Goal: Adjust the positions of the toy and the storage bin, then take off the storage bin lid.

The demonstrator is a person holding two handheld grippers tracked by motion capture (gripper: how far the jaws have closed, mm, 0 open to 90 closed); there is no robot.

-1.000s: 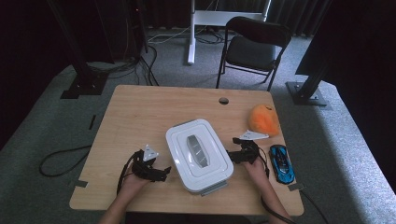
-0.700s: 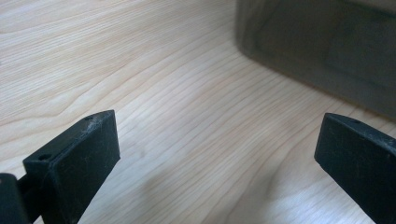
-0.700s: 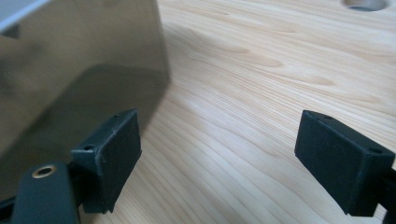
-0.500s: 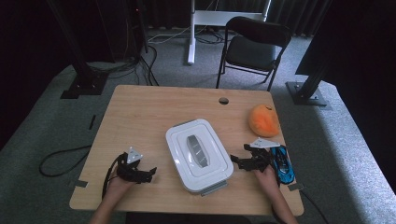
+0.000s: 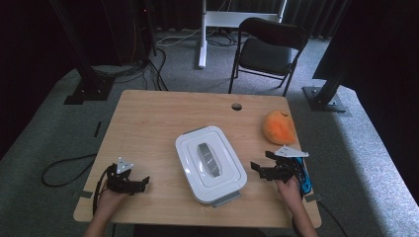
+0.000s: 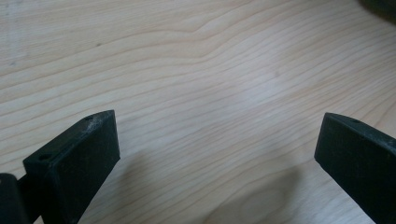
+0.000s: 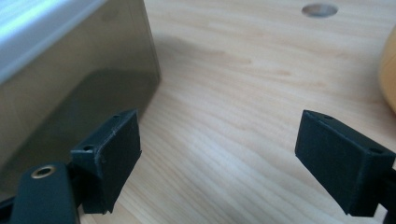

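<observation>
Both open tools, left tool point(image 5: 143, 182) and right tool point(image 5: 254, 168), have drawn back from the lidded container point(image 5: 210, 163).

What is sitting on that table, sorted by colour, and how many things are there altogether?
White: 1, the lidded container
Orange: 1, the round soft thing
Blue: 1, the toy car, partly hidden behind the right gripper
Total: 3 things on the table
</observation>
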